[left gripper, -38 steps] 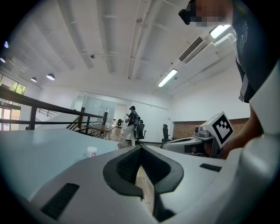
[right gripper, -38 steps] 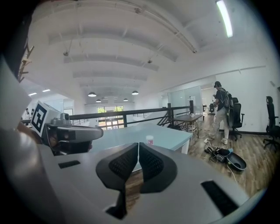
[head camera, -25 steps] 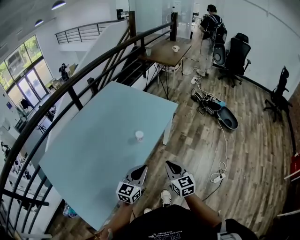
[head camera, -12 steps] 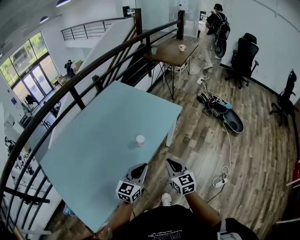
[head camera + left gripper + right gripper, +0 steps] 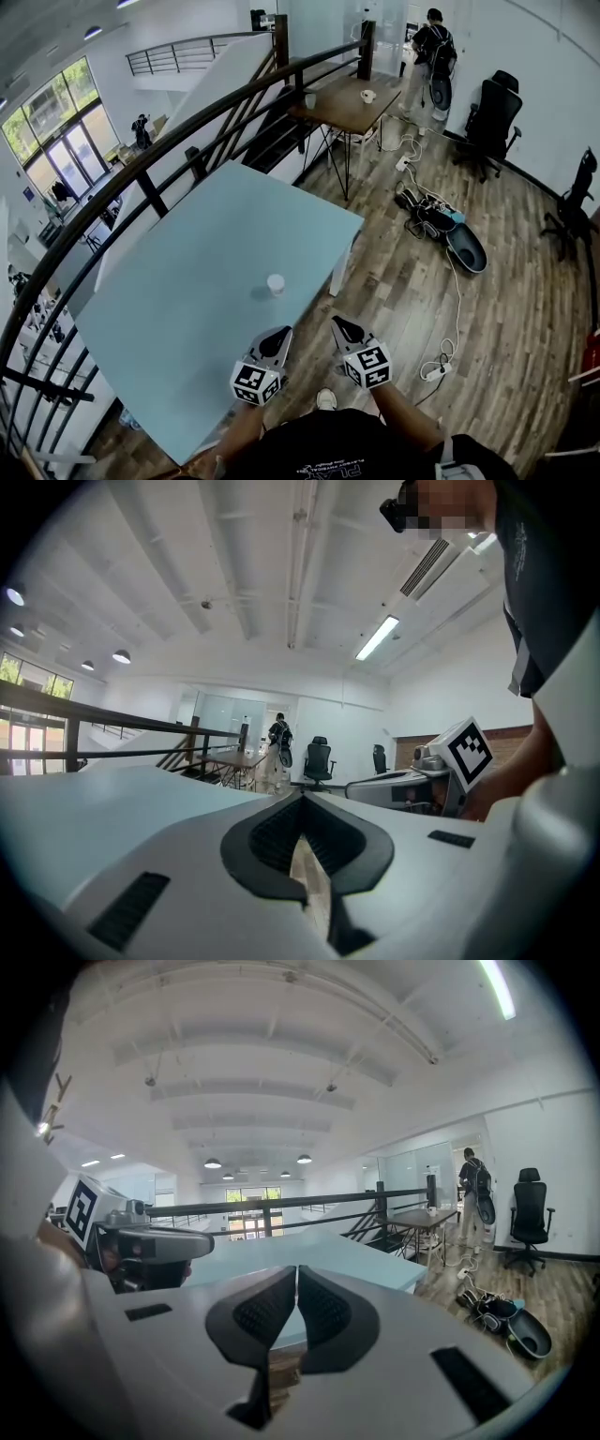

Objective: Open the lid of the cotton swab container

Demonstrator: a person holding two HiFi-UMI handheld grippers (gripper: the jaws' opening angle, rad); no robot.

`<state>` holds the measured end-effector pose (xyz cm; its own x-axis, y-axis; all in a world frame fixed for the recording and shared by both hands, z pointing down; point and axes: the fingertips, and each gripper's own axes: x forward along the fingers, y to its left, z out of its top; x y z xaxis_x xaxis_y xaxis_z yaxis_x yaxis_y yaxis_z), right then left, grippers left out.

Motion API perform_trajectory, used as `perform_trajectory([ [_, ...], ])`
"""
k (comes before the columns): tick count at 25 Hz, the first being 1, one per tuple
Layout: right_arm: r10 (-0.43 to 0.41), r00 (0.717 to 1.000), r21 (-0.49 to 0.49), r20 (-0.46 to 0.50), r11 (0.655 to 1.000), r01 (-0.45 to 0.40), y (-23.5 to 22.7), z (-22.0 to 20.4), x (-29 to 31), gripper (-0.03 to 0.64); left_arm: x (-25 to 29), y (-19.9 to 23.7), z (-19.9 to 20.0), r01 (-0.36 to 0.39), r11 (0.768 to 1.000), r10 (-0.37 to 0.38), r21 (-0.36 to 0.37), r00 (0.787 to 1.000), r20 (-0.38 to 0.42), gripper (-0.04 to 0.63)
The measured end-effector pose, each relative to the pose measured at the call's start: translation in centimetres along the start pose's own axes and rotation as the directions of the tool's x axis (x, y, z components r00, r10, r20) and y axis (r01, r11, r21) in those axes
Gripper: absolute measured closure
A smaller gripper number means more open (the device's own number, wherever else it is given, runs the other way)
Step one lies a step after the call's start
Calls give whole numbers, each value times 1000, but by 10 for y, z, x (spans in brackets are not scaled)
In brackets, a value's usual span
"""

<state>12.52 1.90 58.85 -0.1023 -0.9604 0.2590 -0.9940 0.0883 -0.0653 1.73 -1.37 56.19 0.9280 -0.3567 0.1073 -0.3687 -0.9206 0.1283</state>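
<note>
Container point(image 5: 276, 283), small, white, prob. the cotton swab one, stands on pale blue table point(image 5: 169, 309) toward its right edge, farther out than both grippers. Left gripper point(image 5: 280, 336) & right gripper point(image 5: 338, 327): jaws clenched on nothing, apart from it.

The table point(image 5: 187, 291) is pale blue, the container point(image 5: 276, 283) white, the floor point(image 5: 487, 319) brown.

The pale blue rectangular table point(image 5: 178, 281) is smooth and matt. The brown plank floor point(image 5: 506, 309) is grained wood, the dark railing point(image 5: 131, 172) metal.
</note>
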Motion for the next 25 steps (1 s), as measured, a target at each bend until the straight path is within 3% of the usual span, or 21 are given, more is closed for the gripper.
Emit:
perform_trajectory([
  [7, 32, 999, 6, -6, 999, -32, -17, 0, 14, 595, 25, -6, -3, 16, 1000, -16, 16, 999, -32, 583],
  [17, 130, 991, -28, -17, 991, -130, -26, 0, 31, 595, 43, 3, -2, -59, 998, 59, 5, 998, -22, 583],
  [25, 191, 981, -20, -30, 981, -192, -13, 0, 51, 595, 27, 25, -6, -127, 992, 126, -12, 991, -42, 583],
])
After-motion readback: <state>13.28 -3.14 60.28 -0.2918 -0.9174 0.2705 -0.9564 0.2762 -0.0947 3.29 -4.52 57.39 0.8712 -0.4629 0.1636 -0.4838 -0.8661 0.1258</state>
